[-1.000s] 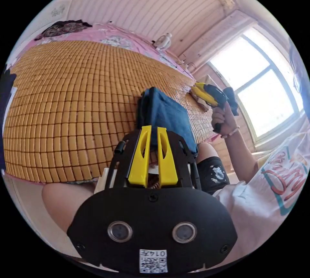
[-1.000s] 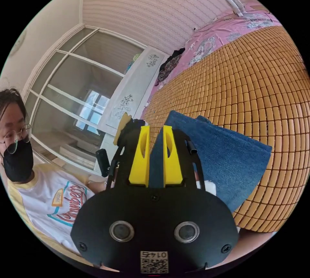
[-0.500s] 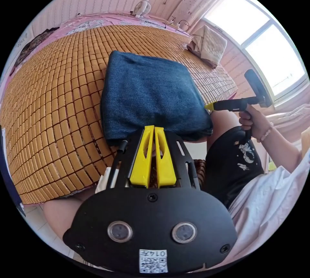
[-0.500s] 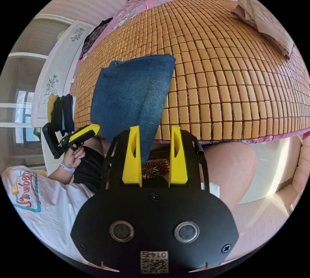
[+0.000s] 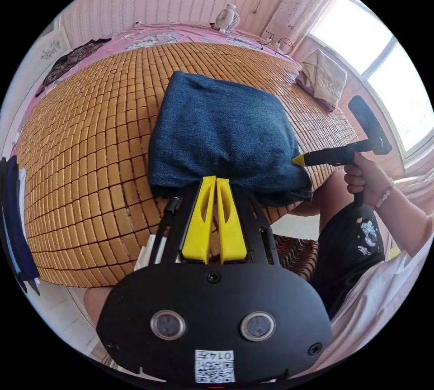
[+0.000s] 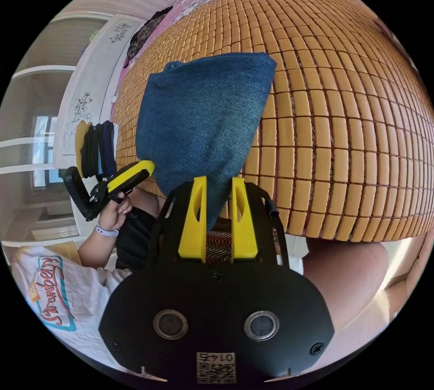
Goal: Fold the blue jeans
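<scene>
Left gripper view: the blue jeans (image 5: 221, 141) lie folded into a compact block at the bamboo mat's (image 5: 90, 145) near edge; the left gripper (image 5: 216, 182), jaws pressed together and empty, sits beside them. Right gripper view: the right gripper (image 6: 216, 182), jaws spread, hovers at the jeans' corner. Folding looks finished; next, likely only tidying.

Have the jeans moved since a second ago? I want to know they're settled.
No, not noticeably: the jeans lie folded at the mat's near edge, as before; only the view shifted.
</scene>
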A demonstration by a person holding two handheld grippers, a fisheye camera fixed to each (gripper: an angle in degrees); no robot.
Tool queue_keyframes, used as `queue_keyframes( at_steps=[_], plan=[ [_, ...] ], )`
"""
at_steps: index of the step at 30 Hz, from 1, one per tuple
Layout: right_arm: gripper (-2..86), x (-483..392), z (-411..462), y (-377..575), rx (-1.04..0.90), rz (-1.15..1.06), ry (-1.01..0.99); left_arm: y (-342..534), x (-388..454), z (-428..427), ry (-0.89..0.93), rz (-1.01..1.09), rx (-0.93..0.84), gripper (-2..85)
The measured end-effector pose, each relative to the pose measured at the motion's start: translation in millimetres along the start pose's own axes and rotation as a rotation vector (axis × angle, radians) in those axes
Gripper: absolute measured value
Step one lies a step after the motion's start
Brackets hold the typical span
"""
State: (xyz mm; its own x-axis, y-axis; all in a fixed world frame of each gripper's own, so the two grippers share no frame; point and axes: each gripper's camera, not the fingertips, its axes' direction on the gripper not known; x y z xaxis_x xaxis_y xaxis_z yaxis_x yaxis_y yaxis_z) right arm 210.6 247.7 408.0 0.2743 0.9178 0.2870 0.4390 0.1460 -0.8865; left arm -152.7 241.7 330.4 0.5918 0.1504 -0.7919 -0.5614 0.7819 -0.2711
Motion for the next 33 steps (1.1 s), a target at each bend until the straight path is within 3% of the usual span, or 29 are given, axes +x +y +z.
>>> queue_keyframes(
  at_steps=[5,8,11,14,17,18,20,23,27,33],
  plan=[
    [7.9,-61,45,-88,-0.066,-0.140,-0.001,-19,-74,-15,-0.038,-0.152,0.070,-1.0],
    [7.8,-117,84,-145,-0.076,-0.196,-0.004,-43,-124,-28,-0.287,-0.159,0.090,-1.0],
    [7.8,-207,139,-210,-0.088,-0.313,-0.005,-71,-191,-59,-0.512,-0.395,0.102,-1.0],
    [8.7,-293,199,-270,-0.102,-0.338,-0.115,-74,-223,-109,-0.393,-0.497,0.273,-1.0],
    [7.1,-351,247,-294,-0.257,-0.438,-0.366,-68,-204,-131,-0.359,-0.418,0.357,-1.0],
    [5.8,-359,251,-292,-0.269,-0.478,-0.353,-65,-193,-129,-0.337,-0.382,0.343,-1.0],
    [2.0,-373,253,-264,-0.241,-0.655,-0.140,-59,-176,-117,-0.279,-0.328,0.307,-1.0],
    [0.6,-338,236,-208,-0.236,-0.808,-0.019,-48,-138,-91,-0.145,-0.233,0.265,-0.9],
    [0.0,-231,176,-133,-0.150,-0.787,0.062,-45,-60,-52,0.014,-0.031,0.206,-0.6],
    [1.0,-17,29,-7,0.114,-0.300,0.384,-76,58,-13,0.237,0.273,0.208,4.6]
  ],
)
